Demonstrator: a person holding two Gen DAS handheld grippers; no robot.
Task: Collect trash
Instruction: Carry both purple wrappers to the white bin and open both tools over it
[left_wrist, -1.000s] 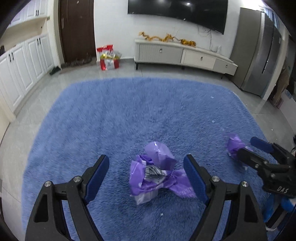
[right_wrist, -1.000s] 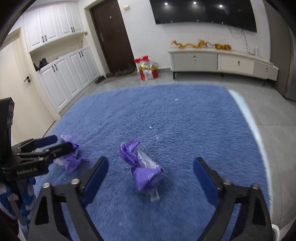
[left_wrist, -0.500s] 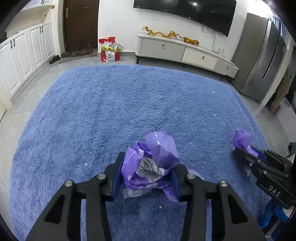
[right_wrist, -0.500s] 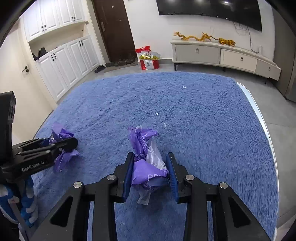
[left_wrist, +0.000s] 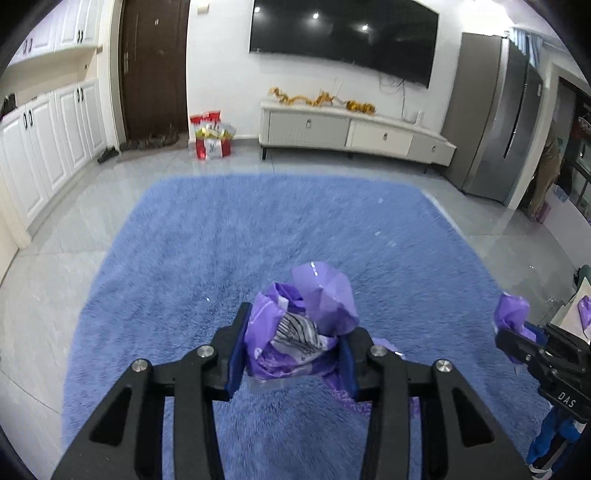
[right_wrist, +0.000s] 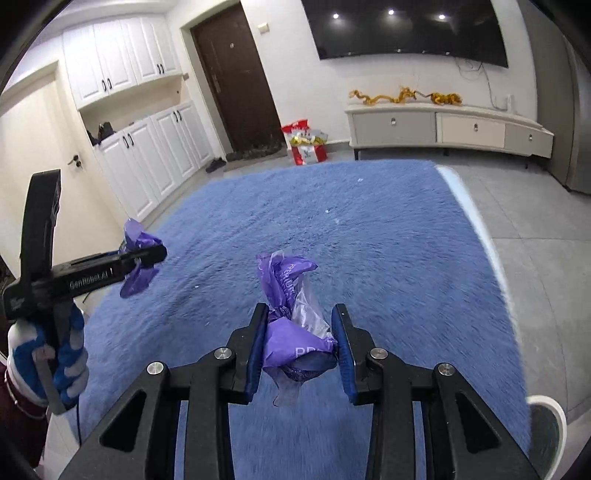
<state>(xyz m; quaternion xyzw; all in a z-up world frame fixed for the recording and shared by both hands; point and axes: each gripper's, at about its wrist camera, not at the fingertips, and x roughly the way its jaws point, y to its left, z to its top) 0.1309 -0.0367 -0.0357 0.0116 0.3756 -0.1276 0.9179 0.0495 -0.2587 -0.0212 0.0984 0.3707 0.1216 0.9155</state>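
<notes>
White cabinets (right_wrist: 147, 162) lined the far left wall, a dark door (left_wrist: 155, 70) beside them. On the floor right of the door sat a red gift bag (left_wrist: 211, 138).

Left claw (left_wrist: 291, 349): jaws narrowed onto a crumpled purple wrapper (left_wrist: 295, 332), blue pads pressed against both its sides. A striped scrap showed in the wrapper's middle. The bundle appeared lifted clear of the blue rug (left_wrist: 258, 229); a loose purple tail trailed under the right finger. In the right wrist view the same claw stood at the near left, gripped by a hand in a blue-and-white glove (right_wrist: 48, 365), purple wrapper poking above and below its tips.

Right claw (right_wrist: 299, 347): jaws likewise narrowed onto a second purple wrapper (right_wrist: 291, 325), with clear film and white lettering, pinched between the blue pads. Its upper twist rose above the fingers; a clear strip hung below. It was held above the rug, near the middle of that view.

Far wall: dark television (left_wrist: 343, 40), with a low white TV cabinet (left_wrist: 354, 131) below it carrying gold ornaments. Grey refrigerator (left_wrist: 495, 122) at the far right. A white rim (right_wrist: 550, 410) showed at the near right corner, off the rug; what it belonged to I could not tell.
</notes>
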